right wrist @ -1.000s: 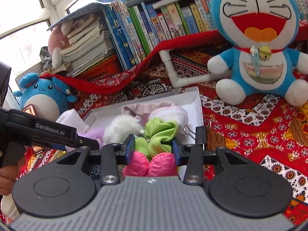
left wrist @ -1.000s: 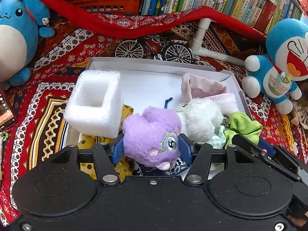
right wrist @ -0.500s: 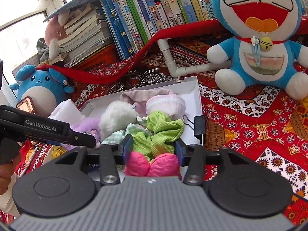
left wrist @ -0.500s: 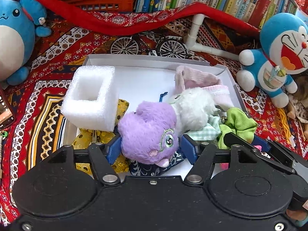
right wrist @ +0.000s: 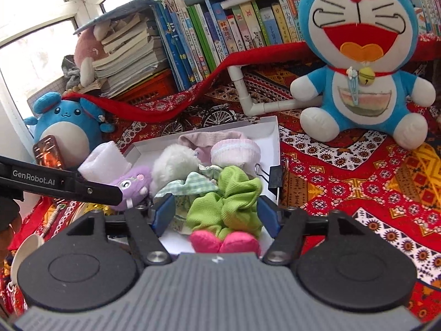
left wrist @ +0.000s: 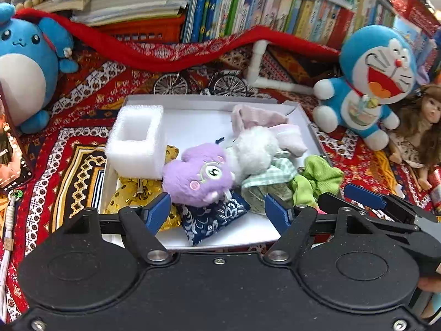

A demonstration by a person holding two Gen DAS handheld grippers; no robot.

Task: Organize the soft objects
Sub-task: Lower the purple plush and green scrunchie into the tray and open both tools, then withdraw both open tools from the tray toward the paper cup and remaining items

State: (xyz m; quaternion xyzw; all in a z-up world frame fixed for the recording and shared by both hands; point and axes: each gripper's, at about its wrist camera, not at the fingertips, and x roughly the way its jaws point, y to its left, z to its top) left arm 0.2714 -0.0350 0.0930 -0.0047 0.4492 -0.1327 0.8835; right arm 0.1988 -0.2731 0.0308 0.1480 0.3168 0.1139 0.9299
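Patterned red cloth [left wrist: 82,149] covers the surface. On it: white box [left wrist: 198,102], Doraemon plush [left wrist: 366,82], blue round plush [left wrist: 24,63], model bicycle [left wrist: 201,82], phone [left wrist: 11,154], doll [left wrist: 421,127].

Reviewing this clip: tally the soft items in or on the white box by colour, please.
White: 2, foam block, fluffy ball
Purple: 1, plush
Pink: 2, cloth, hot-pink plush
Green: 2, cloth, checked fabric
Yellow: 1, pouch
Navy: 1, floral pouch
Total: 9
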